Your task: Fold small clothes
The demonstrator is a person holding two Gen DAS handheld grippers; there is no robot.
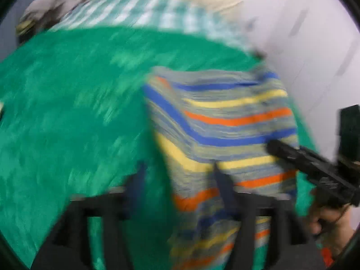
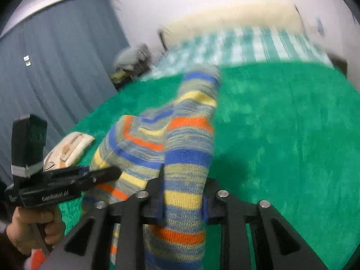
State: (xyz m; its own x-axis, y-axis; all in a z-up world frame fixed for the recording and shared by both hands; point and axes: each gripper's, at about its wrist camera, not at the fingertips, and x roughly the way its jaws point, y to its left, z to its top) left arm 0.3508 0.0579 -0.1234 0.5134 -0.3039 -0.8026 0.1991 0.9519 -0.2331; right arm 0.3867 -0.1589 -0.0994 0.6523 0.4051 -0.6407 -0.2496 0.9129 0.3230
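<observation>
2 grippers work a striped knit garment [image 2: 189,139] on a green bed cover [image 2: 281,123]: right gripper [image 2: 183,193] clamps its fabric, left gripper [image 1: 180,180] gapes mid-fold; next, lay it flat

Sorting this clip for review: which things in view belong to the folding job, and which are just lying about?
Part of the job:
striped knit garment
green blanket it lies on
left gripper
right gripper, garment between its fingers

Lying about:
cream pouch
checked cloth
cluttered heap, too blurred to identify
</observation>
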